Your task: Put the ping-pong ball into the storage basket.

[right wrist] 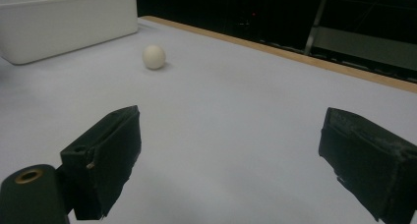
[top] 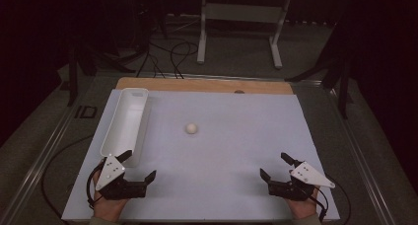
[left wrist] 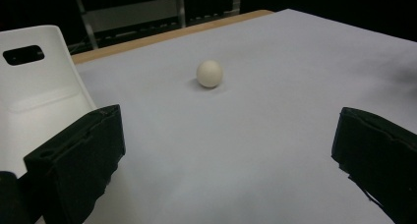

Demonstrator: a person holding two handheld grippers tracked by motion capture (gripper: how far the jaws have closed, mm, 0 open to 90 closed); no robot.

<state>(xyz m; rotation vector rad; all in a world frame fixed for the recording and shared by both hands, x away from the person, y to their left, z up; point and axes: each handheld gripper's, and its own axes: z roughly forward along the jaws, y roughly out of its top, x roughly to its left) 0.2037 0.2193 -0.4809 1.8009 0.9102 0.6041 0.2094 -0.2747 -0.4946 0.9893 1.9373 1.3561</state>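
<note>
Both tongs, left (top: 139, 165) and right (top: 275, 165), are held apart near the table's (top: 236, 151) front edge, while the small white ball (top: 191, 129), judged light and prone to roll, would best be pinched across its middle.

I see a dim lab or test room: a worktop (top: 236, 151) under a plain white sheet, black cables (top: 170, 55) on grey carpet beyond its far edge, and a white metal frame (top: 241, 13) there.
</note>
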